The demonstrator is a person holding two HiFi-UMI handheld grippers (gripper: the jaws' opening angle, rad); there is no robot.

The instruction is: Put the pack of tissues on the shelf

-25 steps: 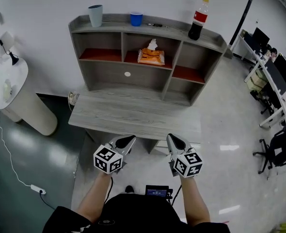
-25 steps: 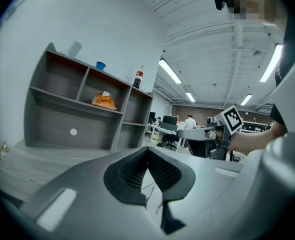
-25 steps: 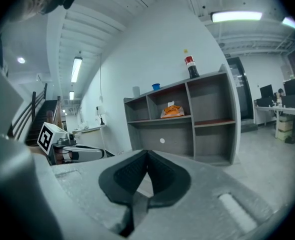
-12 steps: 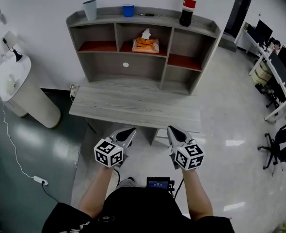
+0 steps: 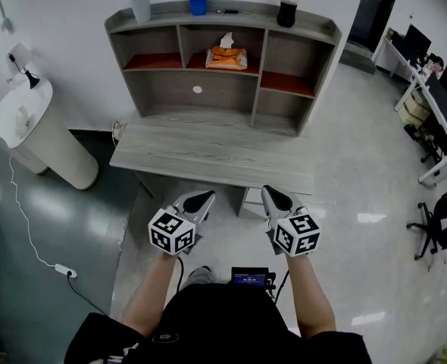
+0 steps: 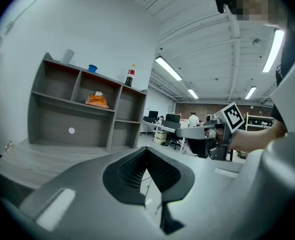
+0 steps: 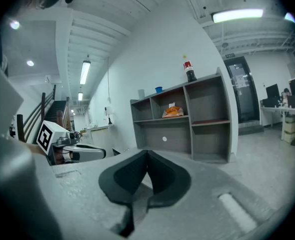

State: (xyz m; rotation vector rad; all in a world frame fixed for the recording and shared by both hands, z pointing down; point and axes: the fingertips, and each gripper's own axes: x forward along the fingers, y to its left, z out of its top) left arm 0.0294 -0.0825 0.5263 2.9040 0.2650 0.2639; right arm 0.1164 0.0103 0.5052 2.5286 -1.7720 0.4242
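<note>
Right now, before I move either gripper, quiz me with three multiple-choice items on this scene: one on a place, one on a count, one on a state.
1. Where is the pack of tissues?
A. on the desk
B. in the upper middle compartment of the shelf
C. between the right gripper's jaws

2. How many cups stand on top of the shelf?
A. one
B. two
C. four

3. How do the left gripper jaws stand?
A. shut, nothing between them
B. shut on the pack
C. wide open

Answers:
1 B, the orange pack lies in that compartment in all three views.
2 B, a grey cup and a blue cup stand there.
3 A, the left gripper view shows its pads together and nothing held.
</note>
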